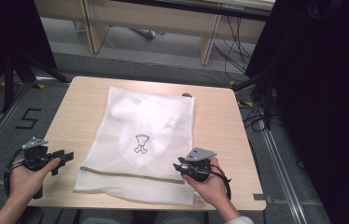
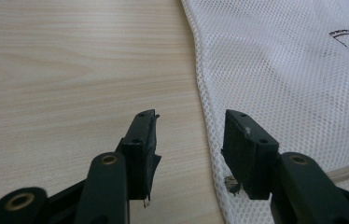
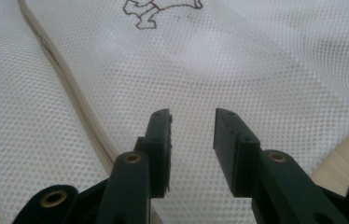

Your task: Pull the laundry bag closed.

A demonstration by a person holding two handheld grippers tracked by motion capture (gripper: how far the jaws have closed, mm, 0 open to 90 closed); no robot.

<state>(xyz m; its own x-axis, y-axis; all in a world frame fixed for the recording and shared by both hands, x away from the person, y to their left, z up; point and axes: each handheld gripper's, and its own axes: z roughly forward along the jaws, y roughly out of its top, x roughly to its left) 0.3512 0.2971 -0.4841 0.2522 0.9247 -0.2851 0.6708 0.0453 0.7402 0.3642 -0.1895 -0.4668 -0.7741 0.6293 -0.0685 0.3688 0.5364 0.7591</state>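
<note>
High view: a white mesh bag [image 1: 142,140] lies flat on the wooden table [image 1: 214,126], running from the far middle to the near edge. I see a small dark drawing [image 1: 141,143] printed near its centre and a beige zipper band [image 1: 130,175] crossing it near the near end.

Left gripper [image 1: 63,158] sits at the near left, held in the left hand [image 1: 25,179], just beside the bag's left edge. Left gripper view: jaws apart, nothing between them; bare wood under one jaw, the mesh edge under the other. I cannot tell whether it touches the fabric.

Right gripper [image 1: 179,166] sits at the near right in the right hand [image 1: 210,184], over the bag's right side by the zipper band. Right gripper view: jaws released, a clear gap between them, mesh below, the drawing further on.
</note>
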